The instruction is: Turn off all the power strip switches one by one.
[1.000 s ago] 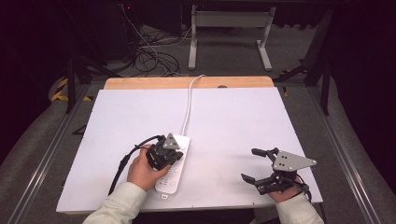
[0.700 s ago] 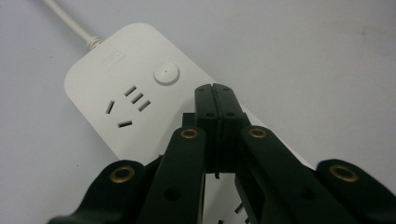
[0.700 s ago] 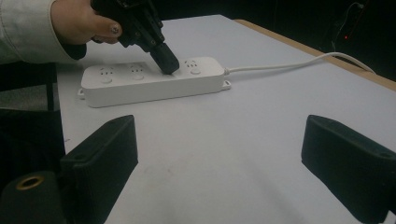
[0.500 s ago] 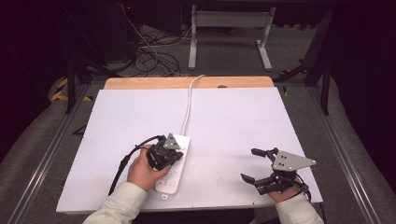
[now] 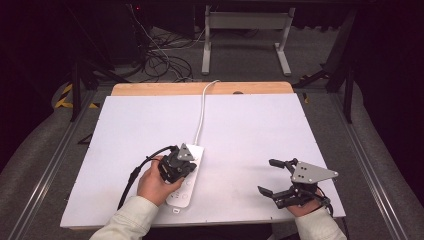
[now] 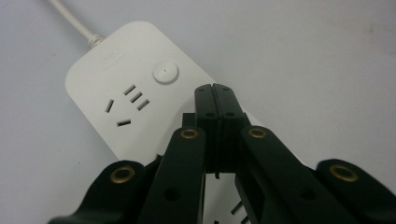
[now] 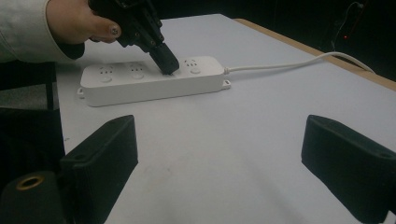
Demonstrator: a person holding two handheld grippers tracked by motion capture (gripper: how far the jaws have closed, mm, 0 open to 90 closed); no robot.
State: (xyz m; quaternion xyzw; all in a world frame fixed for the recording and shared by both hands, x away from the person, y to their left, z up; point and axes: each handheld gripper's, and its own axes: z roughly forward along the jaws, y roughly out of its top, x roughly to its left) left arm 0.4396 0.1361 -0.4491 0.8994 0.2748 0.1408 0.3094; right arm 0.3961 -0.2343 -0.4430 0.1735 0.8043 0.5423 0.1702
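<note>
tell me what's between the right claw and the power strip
Nothing: bare white table lies between the open right claw and the power strip, as the right gripper view shows.

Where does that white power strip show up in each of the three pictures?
High view: power strip lies left of centre near the table's front edge, partly under the left tool.
Left gripper view: it runs from upper left toward the bottom, behind the shut jaws.
Right gripper view: upper left, lying sideways.
Shared landmark: its white cord.
</note>
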